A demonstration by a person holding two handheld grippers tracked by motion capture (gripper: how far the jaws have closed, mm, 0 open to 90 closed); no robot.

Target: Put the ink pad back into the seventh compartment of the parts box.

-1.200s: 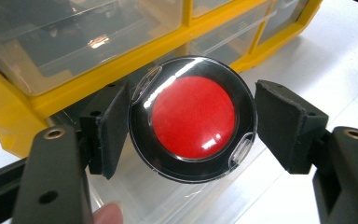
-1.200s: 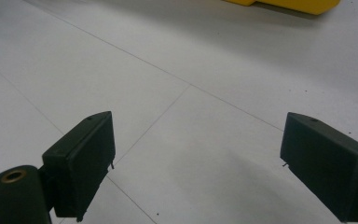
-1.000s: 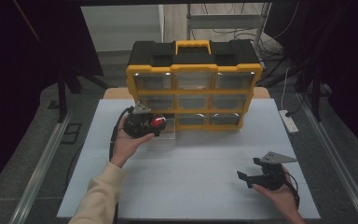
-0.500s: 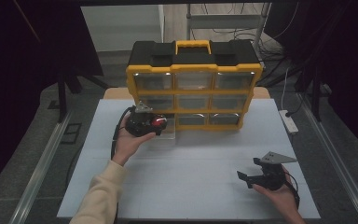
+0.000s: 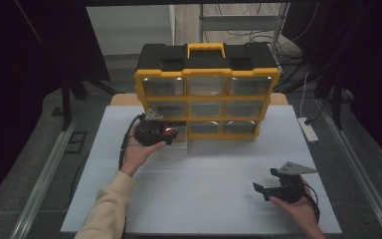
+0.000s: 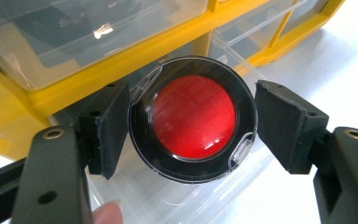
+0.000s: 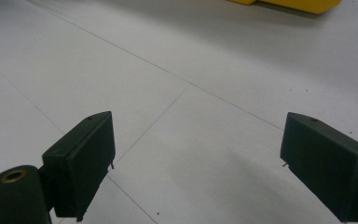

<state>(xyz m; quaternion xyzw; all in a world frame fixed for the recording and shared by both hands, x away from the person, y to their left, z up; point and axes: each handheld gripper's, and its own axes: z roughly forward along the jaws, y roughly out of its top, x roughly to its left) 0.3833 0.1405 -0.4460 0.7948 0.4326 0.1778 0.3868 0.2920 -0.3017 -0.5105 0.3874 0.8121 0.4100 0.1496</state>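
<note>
The left tongs [image 6: 192,126] are clamped on a round black case with a red disc [image 6: 193,117], held over a pulled-out clear drawer [image 6: 168,196] of the yellow organiser [image 5: 206,89]. The right tongs [image 7: 198,163] stand wide apart over the bare white tabletop [image 5: 204,174], well away.

Left black two-jaw gripper [image 5: 171,133] is extended forward in the left hand [image 5: 138,149], cream sleeve on the forearm, jaws nearly closed. Right black two-jaw gripper [image 5: 259,189] rests low in the right hand [image 5: 298,209], jaws spread wide.
</note>
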